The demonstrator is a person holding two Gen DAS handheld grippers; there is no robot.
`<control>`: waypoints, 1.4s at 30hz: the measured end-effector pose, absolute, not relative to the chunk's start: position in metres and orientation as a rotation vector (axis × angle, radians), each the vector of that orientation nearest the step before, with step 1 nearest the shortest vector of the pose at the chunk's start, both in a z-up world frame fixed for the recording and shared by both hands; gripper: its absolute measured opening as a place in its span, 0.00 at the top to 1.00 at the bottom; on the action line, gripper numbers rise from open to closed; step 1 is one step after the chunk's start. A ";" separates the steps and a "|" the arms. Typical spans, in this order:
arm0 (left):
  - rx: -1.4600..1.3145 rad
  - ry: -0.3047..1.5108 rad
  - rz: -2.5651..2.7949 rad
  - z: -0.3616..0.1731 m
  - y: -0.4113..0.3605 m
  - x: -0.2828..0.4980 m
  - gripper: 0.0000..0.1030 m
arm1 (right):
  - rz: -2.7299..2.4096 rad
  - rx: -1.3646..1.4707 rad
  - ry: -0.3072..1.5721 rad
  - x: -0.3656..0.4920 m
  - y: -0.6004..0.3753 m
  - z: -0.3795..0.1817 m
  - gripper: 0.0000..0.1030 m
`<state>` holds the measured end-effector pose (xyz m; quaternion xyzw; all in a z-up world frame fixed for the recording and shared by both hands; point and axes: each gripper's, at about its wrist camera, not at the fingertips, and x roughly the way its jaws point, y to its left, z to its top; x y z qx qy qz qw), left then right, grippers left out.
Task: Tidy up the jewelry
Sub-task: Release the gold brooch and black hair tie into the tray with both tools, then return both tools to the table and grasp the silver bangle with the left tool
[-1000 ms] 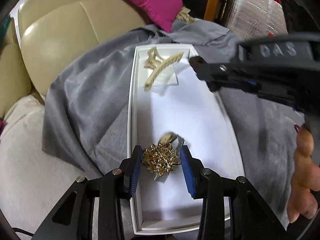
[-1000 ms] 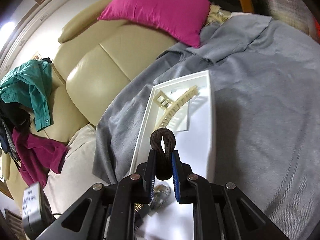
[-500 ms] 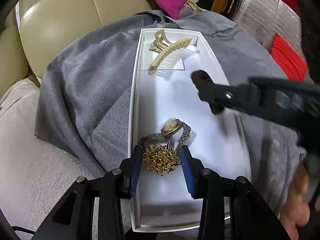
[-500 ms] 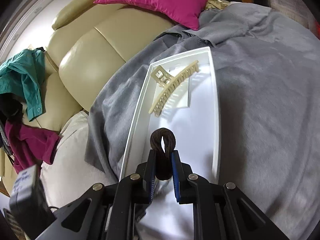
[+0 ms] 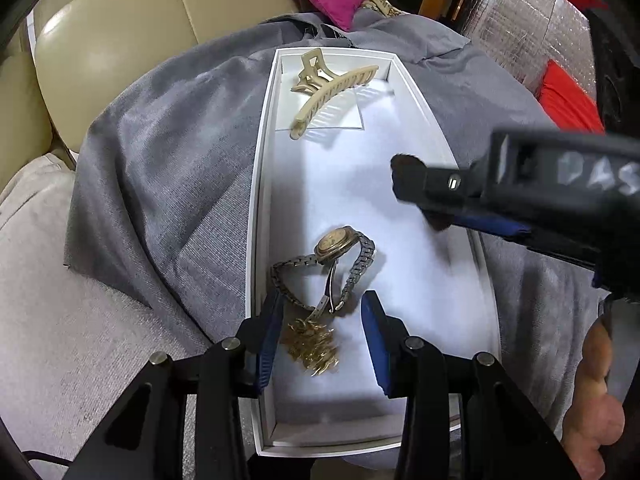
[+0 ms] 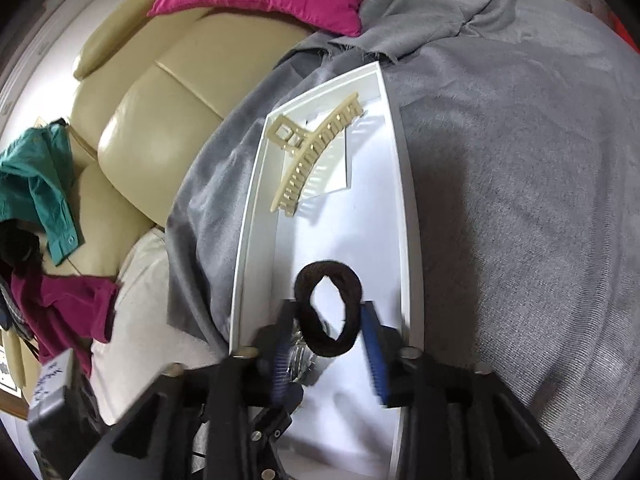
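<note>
lower centre of right wrist view: right gripper (image 6: 326, 354) jaws opening, dark hair tie (image 6: 328, 308) springing round, freed into white box (image 6: 412, 240); earlier pinched flat. left gripper (image 5: 322, 338) fingers apart around gold brooch (image 5: 312, 346), not clamped.

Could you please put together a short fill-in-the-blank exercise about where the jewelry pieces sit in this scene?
1. The cream hair claw lies at the far end of the white ____.
2. The tray rests on a ____ blanket.
3. The dark hair tie sits between the fingers of the ____ gripper.
4. The watch lies just beyond the gold ____.

Missing words: tray; grey; right; brooch
</note>
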<state>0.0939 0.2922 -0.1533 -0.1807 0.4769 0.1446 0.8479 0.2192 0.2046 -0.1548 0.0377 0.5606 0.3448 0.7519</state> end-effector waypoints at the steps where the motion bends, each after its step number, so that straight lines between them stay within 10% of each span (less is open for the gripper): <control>1: -0.381 1.002 0.304 -0.153 0.292 0.093 0.58 | 0.756 0.091 1.218 0.219 0.203 -0.153 0.50; 16: -0.210 0.815 0.283 -0.116 0.256 0.086 0.48 | 0.714 0.191 1.057 0.202 0.135 -0.110 0.50; 42: 0.105 0.786 -0.123 -0.114 -0.001 0.162 0.38 | 0.181 0.650 0.927 0.158 -0.270 -0.139 0.51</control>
